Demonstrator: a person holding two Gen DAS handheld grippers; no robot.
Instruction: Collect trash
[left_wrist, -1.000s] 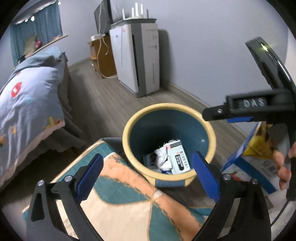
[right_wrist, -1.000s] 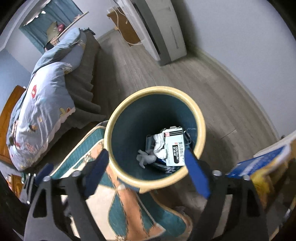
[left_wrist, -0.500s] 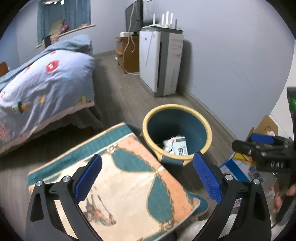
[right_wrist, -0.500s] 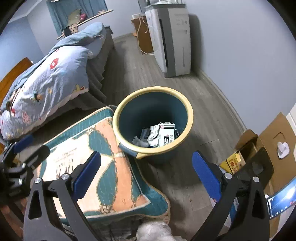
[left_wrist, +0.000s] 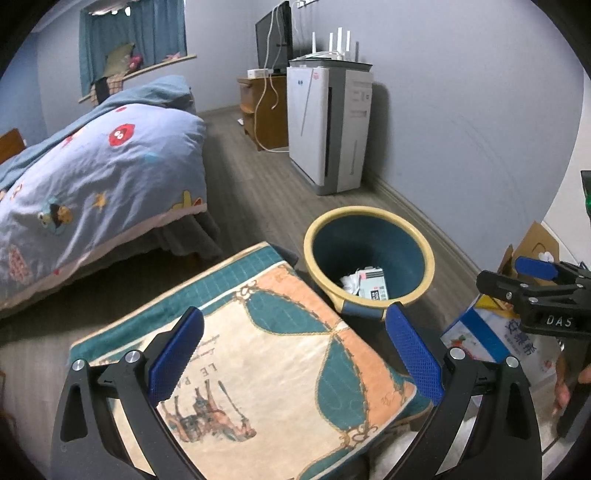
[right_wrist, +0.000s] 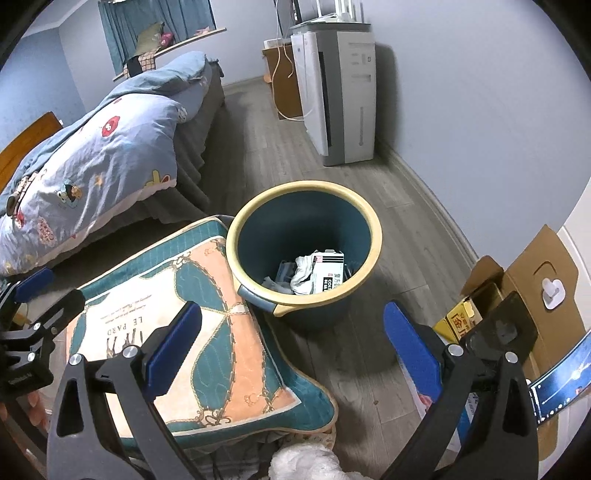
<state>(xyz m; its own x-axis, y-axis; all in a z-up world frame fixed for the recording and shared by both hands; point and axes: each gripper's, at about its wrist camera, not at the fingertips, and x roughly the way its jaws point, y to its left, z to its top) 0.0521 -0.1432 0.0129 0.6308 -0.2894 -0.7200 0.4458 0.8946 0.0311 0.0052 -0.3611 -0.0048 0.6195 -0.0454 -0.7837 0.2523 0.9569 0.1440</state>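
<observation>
A dark blue bin with a yellow rim (left_wrist: 421, 243) (right_wrist: 375, 229) stands on the wood floor. Inside it lie crumpled white paper (right_wrist: 303, 271) and a white printed box (right_wrist: 328, 275) (left_wrist: 373, 286). My left gripper (left_wrist: 295, 354) is open and empty, above a patterned cushion (left_wrist: 266, 350), back from the bin. My right gripper (right_wrist: 291, 354) is open and empty, above the cushion's edge (right_wrist: 221, 332) and the floor, near the bin. The right gripper also shows at the right edge of the left wrist view (left_wrist: 535, 280); the left one shows at the left edge of the right wrist view (right_wrist: 26, 314).
A bed with a blue quilt (left_wrist: 92, 177) fills the left. A white air purifier (left_wrist: 328, 125) and a wooden cabinet (left_wrist: 262, 110) stand by the far wall. Cardboard boxes (right_wrist: 517, 295) and a blue-white carton (left_wrist: 491, 339) sit at the right. Something white and fluffy (right_wrist: 306, 461) lies below.
Both grippers have pulled back and up from the bin, which now looks smaller and farther. Both stay open and empty. The trash in the bin has not moved.
</observation>
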